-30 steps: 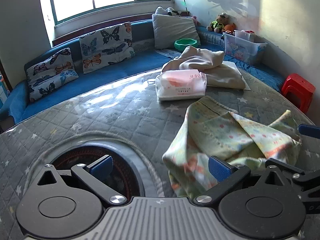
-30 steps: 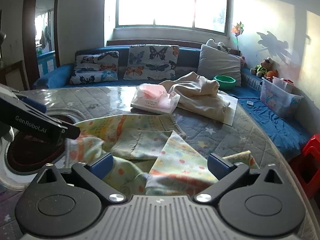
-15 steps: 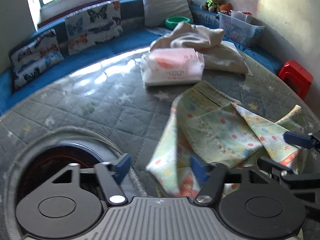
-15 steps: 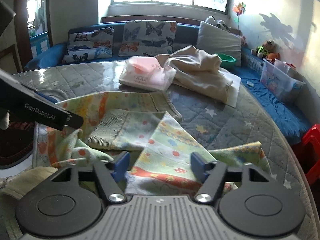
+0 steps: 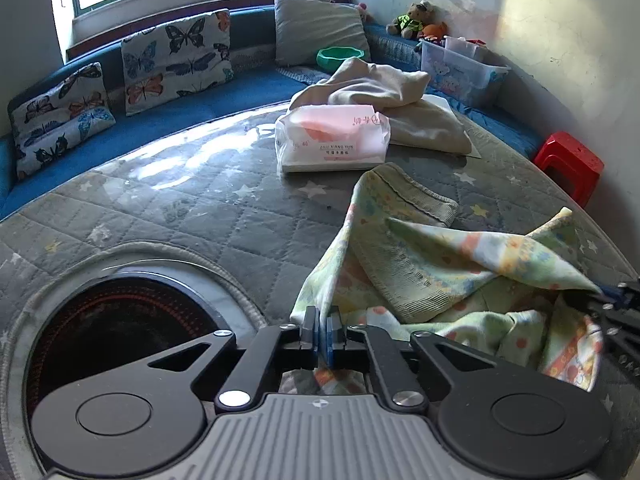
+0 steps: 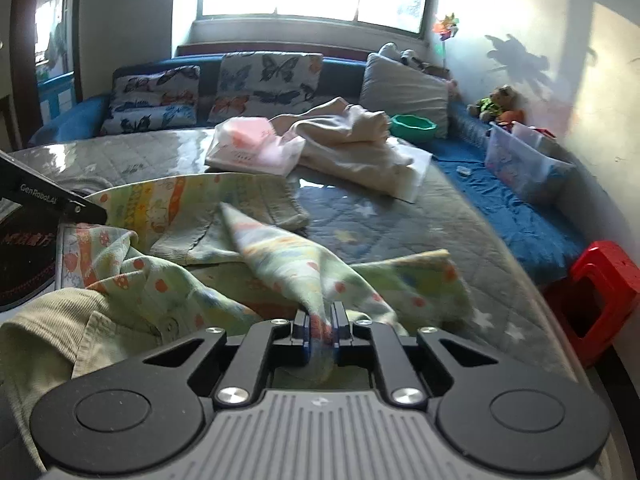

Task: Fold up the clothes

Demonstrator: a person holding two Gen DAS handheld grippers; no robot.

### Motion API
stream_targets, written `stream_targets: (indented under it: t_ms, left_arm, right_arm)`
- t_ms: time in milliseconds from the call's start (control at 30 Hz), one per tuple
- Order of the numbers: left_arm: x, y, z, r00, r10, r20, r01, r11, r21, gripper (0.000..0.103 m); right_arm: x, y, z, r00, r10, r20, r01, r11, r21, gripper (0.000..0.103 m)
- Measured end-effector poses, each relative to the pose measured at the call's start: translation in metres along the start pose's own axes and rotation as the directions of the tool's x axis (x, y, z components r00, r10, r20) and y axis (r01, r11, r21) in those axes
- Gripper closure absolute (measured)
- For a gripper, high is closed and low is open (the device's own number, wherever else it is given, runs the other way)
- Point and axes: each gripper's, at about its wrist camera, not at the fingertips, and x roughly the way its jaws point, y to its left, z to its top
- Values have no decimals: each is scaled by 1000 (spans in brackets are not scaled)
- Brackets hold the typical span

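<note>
— Sunlit room, with a blue couch (image 5: 248,84) under the window and butterfly cushions (image 5: 176,64) along it. What lies on the grey quilted surface (image 5: 200,216)?

— At the near right, a rumpled pastel printed garment (image 5: 432,264), partly lifted off the quilting. Farther back sit a pink-and-white plastic pack (image 5: 332,140) and, touching its right side, a heap of cream cloth (image 5: 384,92).

— And the tongs?

— Left tongs (image 5: 323,334) are pressed together on the garment's near left edge. Right tongs (image 6: 321,330) are clamped on a fold of the same garment, which rises in a taut ridge towards them.

— Anything else nearby?

— A dark round recess (image 5: 116,332) is set into the surface at the near left. A red stool (image 5: 568,164) stands off the right edge, with a clear bin (image 5: 460,68) and a green bowl (image 5: 340,56) on the couch.
</note>
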Motion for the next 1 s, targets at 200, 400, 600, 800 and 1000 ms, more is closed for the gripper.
stream_targets:
  t_ms: [200,400,600,800,1000]
  left_arm:
    - [-2,-5,2,1000,9,15,-9,1000,7,55]
    - [15,-3,2,999,-39,-29,38,999,-20,52]
    - [21,-1,3,996,-80,-37,79,996,-38,91]
    - [0,6,11,994,-97,42,99,994,-46,94]
    - [-48,32,43,982,-65,179,86,990,-109,95]
  right_arm:
    - [-25,-9,-8,999,-15,33,14,1000,23,96]
    - [-35,-15,-15,999,-16,44,14,999,43,96]
    - [-43,-18,15,992,-20,121,16,999,34,99]
    - [-50,-21,45,980,-22,199,18,1000,25,100]
    - [-57,-21,82,960,-21,281,17,1000,16,100]
